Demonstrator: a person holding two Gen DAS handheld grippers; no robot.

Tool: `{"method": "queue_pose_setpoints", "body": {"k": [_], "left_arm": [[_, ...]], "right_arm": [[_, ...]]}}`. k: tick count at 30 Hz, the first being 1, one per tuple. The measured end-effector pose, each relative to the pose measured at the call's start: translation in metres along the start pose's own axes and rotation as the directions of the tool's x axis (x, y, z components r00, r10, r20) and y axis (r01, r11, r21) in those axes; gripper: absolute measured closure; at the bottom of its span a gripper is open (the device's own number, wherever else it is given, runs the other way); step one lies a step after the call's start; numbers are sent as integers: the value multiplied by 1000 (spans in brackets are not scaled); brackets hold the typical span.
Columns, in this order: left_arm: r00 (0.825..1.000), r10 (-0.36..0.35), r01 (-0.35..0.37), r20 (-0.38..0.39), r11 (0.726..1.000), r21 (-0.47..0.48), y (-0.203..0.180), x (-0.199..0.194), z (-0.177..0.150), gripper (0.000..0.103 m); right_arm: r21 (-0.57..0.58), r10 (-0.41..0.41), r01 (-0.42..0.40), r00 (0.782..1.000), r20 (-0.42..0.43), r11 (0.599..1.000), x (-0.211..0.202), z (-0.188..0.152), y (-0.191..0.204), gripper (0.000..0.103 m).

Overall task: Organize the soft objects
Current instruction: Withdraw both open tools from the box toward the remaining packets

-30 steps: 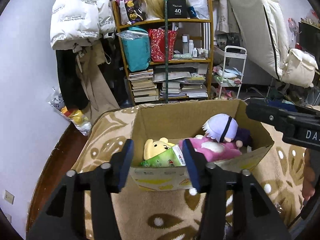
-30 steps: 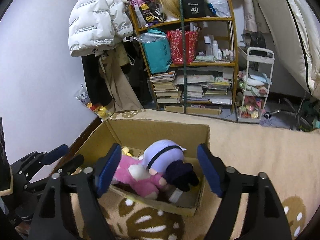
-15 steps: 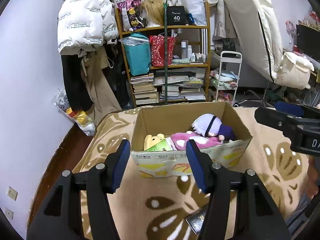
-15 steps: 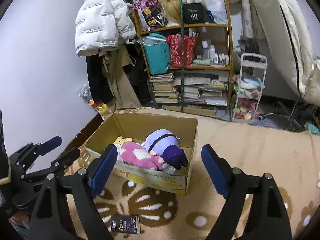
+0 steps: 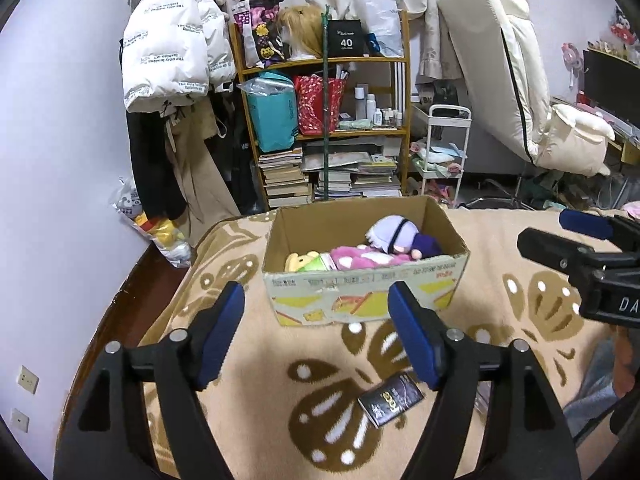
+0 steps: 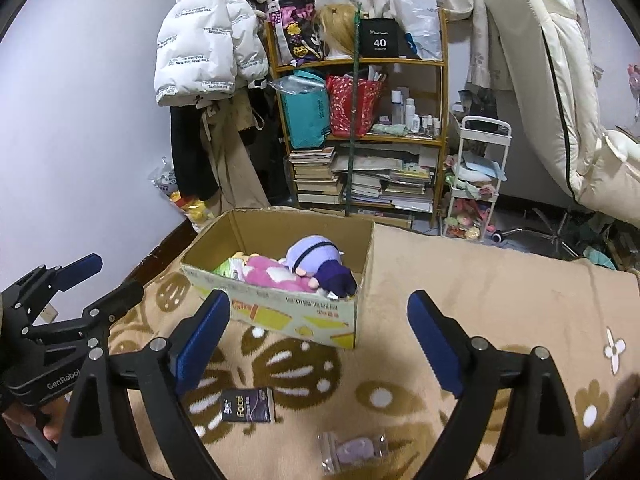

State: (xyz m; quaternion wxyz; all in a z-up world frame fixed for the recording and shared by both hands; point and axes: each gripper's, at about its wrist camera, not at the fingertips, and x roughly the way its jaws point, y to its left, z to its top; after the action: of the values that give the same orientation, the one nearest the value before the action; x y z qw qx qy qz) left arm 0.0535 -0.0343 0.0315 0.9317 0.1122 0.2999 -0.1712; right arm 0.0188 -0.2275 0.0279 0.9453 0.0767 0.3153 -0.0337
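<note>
A cardboard box (image 5: 360,300) (image 6: 288,316) stands on a tan patterned blanket (image 5: 500,264). Inside lie a lavender-headed doll with a purple body (image 5: 394,234) (image 6: 320,258), a pink plush (image 5: 360,258) (image 6: 268,274), a yellow bear (image 5: 296,260) and a green packet (image 5: 316,264). My left gripper (image 5: 316,336) is open and empty, well short of the box. My right gripper (image 6: 320,340) is open and empty, near the box's front wall. Each gripper shows at the edge of the other's view.
A dark packet (image 5: 390,400) (image 6: 248,404) and a clear bag with something purple (image 6: 354,450) lie on the blanket (image 6: 500,280) near me. A cluttered wooden shelf (image 5: 324,128), hanging jackets (image 5: 172,60), a white trolley (image 5: 444,148) and a propped mattress (image 5: 500,60) stand behind.
Both grippers have pulled back and up from the box, so it looks smaller and farther. The left jaws have opened wider. The packets on the blanket came into view.
</note>
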Motion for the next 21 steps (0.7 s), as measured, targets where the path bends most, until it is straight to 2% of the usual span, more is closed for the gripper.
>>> {"method": "queue_pose_setpoints", "body": {"k": [4, 6, 11, 21], "left_arm": [[1000, 2, -2, -9, 1000, 13, -4, -6, -7, 27], [1000, -2, 2, -13, 1000, 9, -5, -10, -10, 22], [1000, -5, 5, -24, 1000, 12, -7, -14, -18, 17], [996, -17, 20, -91, 999, 27, -13, -1, -36, 15]], "right_arm": [[5, -20, 20, 1000, -2, 1000, -11, -7, -2, 6], [14, -30, 30, 1000, -1, 999, -15, -11, -4, 2], [37, -40, 41, 999, -8, 998, -23, -21, -11, 1], [99, -46, 50, 998, -43, 994, -21, -35, -25, 1]]}}
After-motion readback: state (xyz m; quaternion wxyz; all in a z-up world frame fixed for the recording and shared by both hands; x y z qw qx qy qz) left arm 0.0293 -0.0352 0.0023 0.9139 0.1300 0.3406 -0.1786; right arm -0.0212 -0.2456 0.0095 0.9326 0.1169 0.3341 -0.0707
